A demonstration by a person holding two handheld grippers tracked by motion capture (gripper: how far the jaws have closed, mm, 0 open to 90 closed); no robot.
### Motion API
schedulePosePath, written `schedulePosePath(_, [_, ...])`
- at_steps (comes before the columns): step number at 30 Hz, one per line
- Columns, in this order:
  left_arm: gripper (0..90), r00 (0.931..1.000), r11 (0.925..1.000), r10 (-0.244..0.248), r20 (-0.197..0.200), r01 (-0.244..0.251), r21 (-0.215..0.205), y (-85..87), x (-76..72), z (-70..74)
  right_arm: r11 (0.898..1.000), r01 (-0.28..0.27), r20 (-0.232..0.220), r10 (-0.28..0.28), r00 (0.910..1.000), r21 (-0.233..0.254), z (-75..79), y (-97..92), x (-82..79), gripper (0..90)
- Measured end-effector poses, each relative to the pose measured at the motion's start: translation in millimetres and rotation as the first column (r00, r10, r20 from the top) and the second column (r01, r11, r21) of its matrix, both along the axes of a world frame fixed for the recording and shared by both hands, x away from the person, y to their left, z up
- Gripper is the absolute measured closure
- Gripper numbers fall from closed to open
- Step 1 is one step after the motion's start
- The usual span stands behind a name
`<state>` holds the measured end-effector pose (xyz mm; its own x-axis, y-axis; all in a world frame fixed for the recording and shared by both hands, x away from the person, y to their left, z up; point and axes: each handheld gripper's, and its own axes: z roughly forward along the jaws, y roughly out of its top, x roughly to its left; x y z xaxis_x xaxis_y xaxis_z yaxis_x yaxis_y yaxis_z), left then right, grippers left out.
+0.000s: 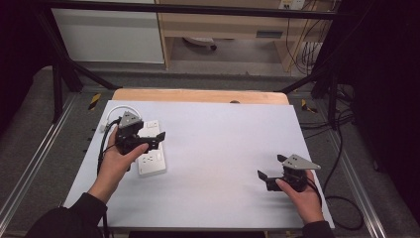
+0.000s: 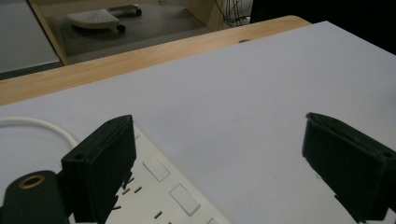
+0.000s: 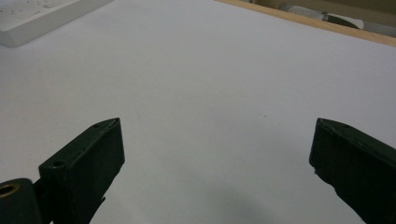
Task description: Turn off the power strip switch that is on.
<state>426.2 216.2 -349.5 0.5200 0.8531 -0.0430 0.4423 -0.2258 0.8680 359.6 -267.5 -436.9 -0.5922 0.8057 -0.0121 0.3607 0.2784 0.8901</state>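
Observation:
A white power strip (image 1: 152, 157) lies on the left part of the white table sheet (image 1: 223, 129), its white cable (image 1: 115, 110) curling off behind it. My left gripper (image 1: 157, 140) hovers over the strip, pointing right, open and holding nothing. In the left gripper view the strip (image 2: 163, 189) with its sockets and switches lies under the left jaw of that gripper (image 2: 219, 158), and the cable (image 2: 42, 125) runs off left. My right gripper (image 1: 270, 166) is open and empty above bare sheet at the front right. In the right gripper view the gripper (image 3: 215, 158) faces the strip (image 3: 37, 18) far off.
A wooden table edge (image 1: 198, 95) shows beyond the sheet. Black frame posts (image 1: 59, 74) stand at both far sides. Black cables (image 1: 341, 198) trail on the floor to the right. A wheeled base (image 1: 200, 43) sits under the far desk.

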Motion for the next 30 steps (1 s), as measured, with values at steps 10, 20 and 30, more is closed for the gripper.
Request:
schedulePosePath(10, [12.6,0.9986,0.9993,0.035,-0.04,-0.035,0.014,1.1,12.0,-9.6,1.0,-0.005,-0.001,0.005,1.0,-0.005,-0.2,0.2,0.0,3.9])
schedulePosePath(20, [20.1,0.9946,0.9969,0.079,-0.068,-0.078,0.012,9.0,23.8,-18.7,1.0,-0.007,-0.007,0.007,1.0,-0.003,-0.4,0.7,0.4,3.8])
schedulePosePath(30, [42.1,0.9879,0.997,0.067,-0.14,-0.072,-0.029,14.6,36.1,-35.0,1.0,-0.009,-0.009,0.009,0.9999,-0.001,-0.7,0.7,0.6,3.8])
